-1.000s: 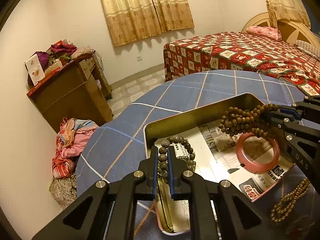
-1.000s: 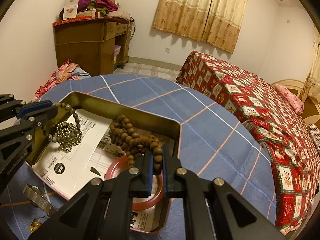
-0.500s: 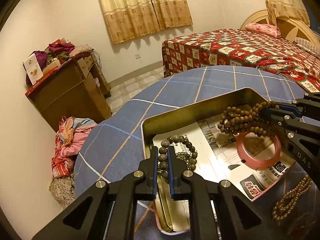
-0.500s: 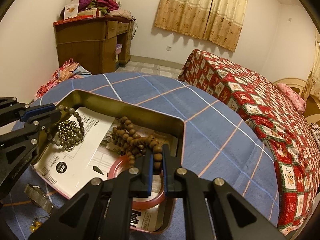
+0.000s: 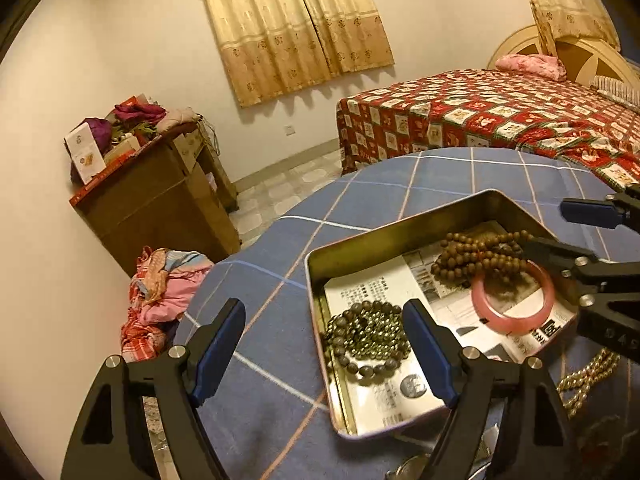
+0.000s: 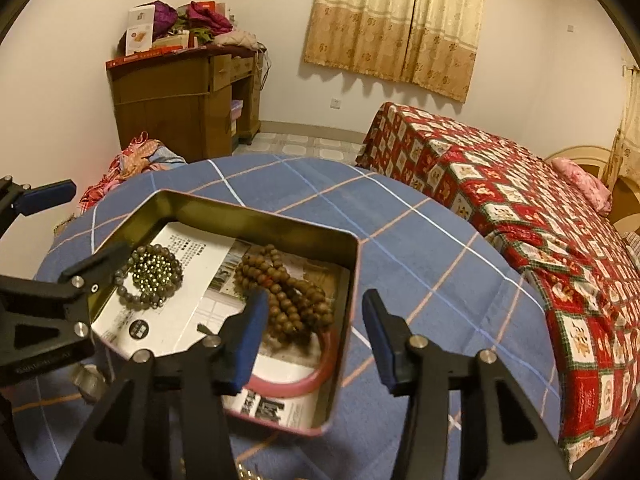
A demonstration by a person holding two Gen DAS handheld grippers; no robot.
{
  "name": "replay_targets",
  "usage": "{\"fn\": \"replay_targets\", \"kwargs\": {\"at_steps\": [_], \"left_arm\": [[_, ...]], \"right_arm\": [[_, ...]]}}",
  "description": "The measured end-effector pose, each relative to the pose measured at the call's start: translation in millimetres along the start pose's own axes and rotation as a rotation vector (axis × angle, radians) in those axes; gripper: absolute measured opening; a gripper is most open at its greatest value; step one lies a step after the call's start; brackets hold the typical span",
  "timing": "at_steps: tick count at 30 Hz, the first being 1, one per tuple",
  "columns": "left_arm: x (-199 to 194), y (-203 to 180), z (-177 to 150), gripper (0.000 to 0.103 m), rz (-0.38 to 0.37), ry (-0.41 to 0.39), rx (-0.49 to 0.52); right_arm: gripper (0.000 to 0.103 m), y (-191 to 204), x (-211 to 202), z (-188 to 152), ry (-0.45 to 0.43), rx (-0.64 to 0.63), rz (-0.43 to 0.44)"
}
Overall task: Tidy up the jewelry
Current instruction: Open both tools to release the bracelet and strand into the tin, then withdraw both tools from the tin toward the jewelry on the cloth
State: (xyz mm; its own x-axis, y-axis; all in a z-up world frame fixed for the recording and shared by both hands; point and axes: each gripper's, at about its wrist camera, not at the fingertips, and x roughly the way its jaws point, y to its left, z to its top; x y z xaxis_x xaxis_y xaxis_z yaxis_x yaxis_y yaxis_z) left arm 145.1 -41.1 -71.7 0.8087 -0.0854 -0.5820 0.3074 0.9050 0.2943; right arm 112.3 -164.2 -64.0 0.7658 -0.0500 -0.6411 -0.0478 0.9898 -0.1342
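A metal tin point(image 5: 400, 224) lined with newspaper lies on the blue checked tablecloth. My left gripper point(image 5: 322, 320) hovers over the tin's left end, jaws opening wide. The dark bead bracelet point(image 5: 366, 340) lies loose on the paper below, untouched by the pads. My right gripper point(image 6: 314, 312) is over the tin's point(image 6: 256, 224) right end, its jaws also opening. The brown wooden bead string point(image 6: 288, 296) rests free in the tin, partly over a pink bangle point(image 6: 296, 384). Each gripper shows in the other view: the right gripper point(image 5: 568, 232), the left gripper point(image 6: 80, 226).
A gold bead chain point(image 5: 588, 376) lies on the cloth beside the tin, and a small metal piece point(image 6: 86, 376) sits near its front corner. Beyond the round table stand a bed point(image 6: 520, 200), a wooden desk point(image 5: 160, 200) and a clothes pile point(image 5: 160, 292).
Both grippers were shut on bead strings and have now opened. The dark bracelet and the wooden beads have dropped onto the paper in the tin.
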Motion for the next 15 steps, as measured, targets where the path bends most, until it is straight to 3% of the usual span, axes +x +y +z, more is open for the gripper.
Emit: {"fn": "replay_targets", "kwargs": {"at_steps": [15], "left_arm": [[-42,10,-35,0.081,0.022,0.007,-0.061]], "right_arm": [[0.056,-12,-37,-30,-0.009,0.015,-0.004]]}}
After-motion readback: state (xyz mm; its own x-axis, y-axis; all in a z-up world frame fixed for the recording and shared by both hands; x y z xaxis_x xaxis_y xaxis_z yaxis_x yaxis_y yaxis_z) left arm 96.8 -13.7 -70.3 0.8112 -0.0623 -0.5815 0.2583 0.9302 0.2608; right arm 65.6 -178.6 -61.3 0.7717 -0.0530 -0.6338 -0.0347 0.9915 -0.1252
